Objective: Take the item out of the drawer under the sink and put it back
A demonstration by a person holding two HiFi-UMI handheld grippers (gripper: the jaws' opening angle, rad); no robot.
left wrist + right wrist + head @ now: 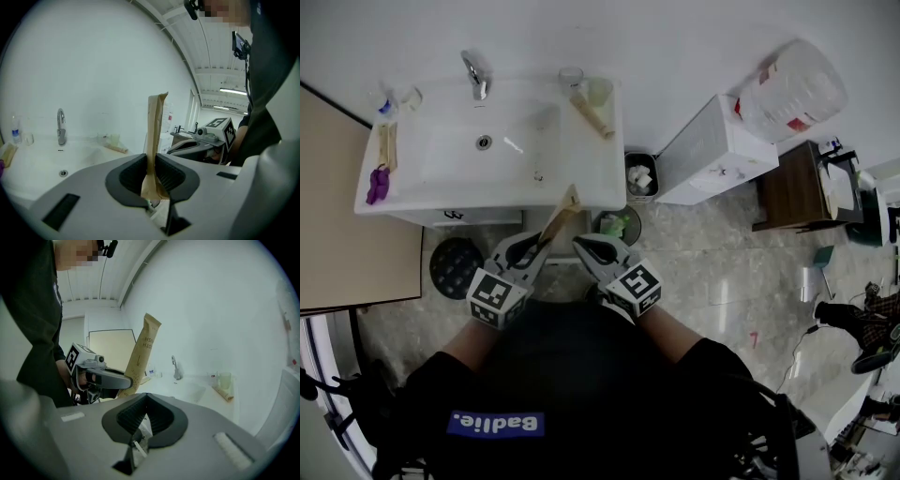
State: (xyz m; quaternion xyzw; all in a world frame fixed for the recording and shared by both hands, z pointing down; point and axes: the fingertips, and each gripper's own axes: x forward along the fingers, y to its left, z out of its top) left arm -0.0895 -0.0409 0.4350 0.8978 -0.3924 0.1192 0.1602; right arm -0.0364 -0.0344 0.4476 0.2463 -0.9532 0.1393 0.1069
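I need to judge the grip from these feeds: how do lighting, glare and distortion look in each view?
Head view: even light, fisheye bending at the edges, glare streaks on the glossy floor, sink nearly washed out. Left gripper view: black vignette corners, pale wall, but the pouch in the left tool reads sharp. Right gripper view: same vignette, ceiling lines bowed, pouch clear.

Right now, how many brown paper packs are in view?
2: one pack clamped in the left tool; another pack lying on the sink counter, right of the basin. More may be hidden below the sink.
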